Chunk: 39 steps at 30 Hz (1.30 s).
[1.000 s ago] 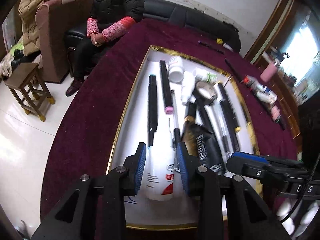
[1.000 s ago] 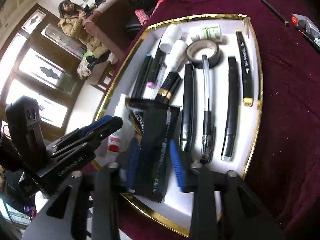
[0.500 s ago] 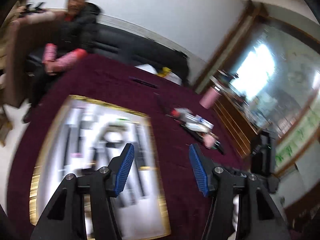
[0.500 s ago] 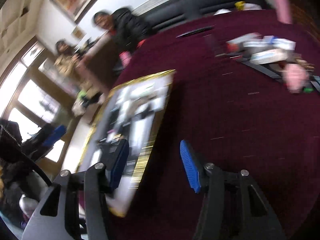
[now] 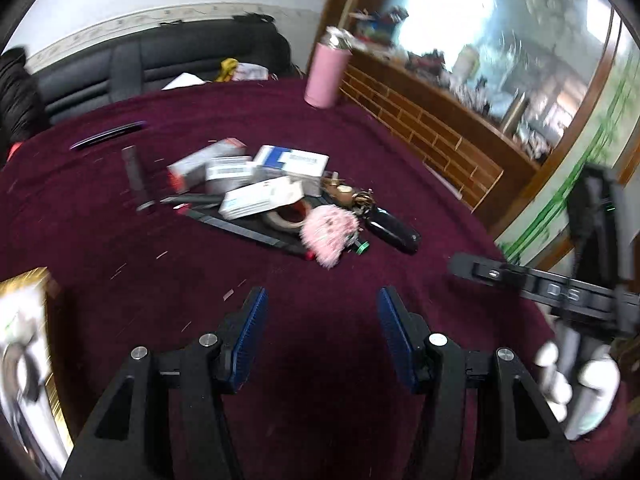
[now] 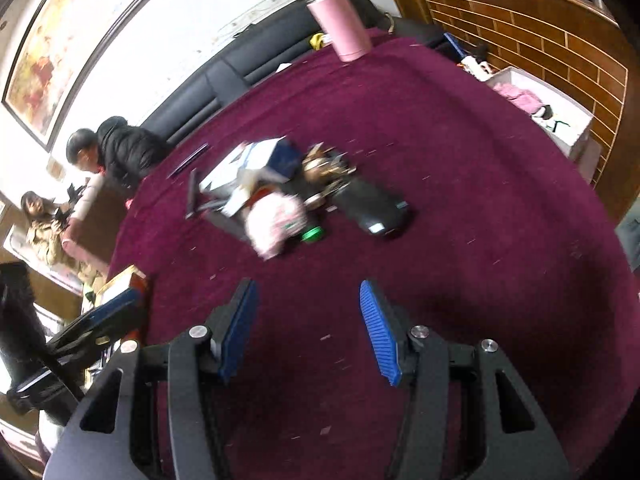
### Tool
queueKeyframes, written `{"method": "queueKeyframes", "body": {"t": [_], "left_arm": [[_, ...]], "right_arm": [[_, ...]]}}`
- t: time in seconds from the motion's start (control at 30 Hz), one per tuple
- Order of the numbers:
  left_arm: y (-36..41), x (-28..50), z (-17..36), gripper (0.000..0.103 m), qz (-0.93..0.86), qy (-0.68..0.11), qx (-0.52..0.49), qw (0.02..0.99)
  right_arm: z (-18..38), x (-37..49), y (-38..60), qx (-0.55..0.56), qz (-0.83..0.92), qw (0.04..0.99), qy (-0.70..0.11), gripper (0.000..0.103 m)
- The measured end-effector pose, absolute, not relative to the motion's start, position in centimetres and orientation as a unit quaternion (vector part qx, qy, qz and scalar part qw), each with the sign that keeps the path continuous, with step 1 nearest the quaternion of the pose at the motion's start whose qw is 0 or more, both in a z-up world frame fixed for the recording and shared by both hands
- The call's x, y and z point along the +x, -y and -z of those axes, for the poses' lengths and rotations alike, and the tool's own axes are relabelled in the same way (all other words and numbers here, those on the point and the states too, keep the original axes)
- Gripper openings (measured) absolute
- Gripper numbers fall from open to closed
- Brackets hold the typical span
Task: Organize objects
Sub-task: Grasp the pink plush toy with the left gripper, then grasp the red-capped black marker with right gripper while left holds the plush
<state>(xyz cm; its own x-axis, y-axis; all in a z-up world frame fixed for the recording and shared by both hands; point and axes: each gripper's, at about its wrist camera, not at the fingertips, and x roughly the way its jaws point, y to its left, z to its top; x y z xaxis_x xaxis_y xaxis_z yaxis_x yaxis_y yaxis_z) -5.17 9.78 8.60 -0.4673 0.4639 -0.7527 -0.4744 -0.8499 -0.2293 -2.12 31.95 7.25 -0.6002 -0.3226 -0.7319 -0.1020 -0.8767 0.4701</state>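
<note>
At your far left sits the gold-rimmed tray (image 5: pixel 38 280). Your left gripper (image 5: pixel 320 312) and right gripper (image 6: pixel 306 312) both hang spread and empty. The cluttered pile (image 5: pixel 264 192) lies straight ahead of both, its black case (image 6: pixel 374 206) nearer your right.

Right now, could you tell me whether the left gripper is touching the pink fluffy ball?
Apart. The left wrist view shows bare maroon cloth between the open left gripper and the pink fluffy ball.
</note>
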Motion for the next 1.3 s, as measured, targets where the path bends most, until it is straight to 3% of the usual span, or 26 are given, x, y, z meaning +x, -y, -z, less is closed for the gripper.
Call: {"method": "queueKeyframes", "body": {"t": [0.3,0.53,0.57,0.67,0.87,1.13,1.3], "left_arm": [[-16.9,-10.9,-4.4,0.051,-0.853,-0.102,-0.445,0.252],[-19.0,-11.6,-2.8,0.05,-0.851,-0.132,-0.445,0.244],[-19.0,-11.4,-2.8,0.045,-0.851,-0.133,-0.445,0.246],[-18.6,-11.5,-3.0,0.038,-0.846,-0.117,-0.452,0.257],[-16.0,-10.1,-4.5,0.038,-0.851,-0.084,-0.451,0.255],[-7.6,-6.7,-7.4,0.038,-0.87,-0.032,-0.438,0.224],[-4.2,-5.3,-7.2,0.038,-0.875,-0.016,-0.439,0.203]], "right_arm": [[-5.9,-4.3,-35.3,0.443,0.857,0.068,0.253,0.052],[-5.6,-6.0,-36.0,0.444,0.858,0.075,0.249,0.052],[-5.6,-6.3,-35.9,0.445,0.858,0.077,0.246,0.052],[-5.4,-7.0,-35.3,0.45,0.861,0.074,0.227,0.052],[-4.9,-8.6,-34.2,0.468,0.862,0.068,0.182,0.052],[-6.2,-9.3,-29.4,0.463,0.853,0.158,0.181,0.052],[-5.7,-11.3,-24.5,0.482,0.847,0.181,0.135,0.052]]}}
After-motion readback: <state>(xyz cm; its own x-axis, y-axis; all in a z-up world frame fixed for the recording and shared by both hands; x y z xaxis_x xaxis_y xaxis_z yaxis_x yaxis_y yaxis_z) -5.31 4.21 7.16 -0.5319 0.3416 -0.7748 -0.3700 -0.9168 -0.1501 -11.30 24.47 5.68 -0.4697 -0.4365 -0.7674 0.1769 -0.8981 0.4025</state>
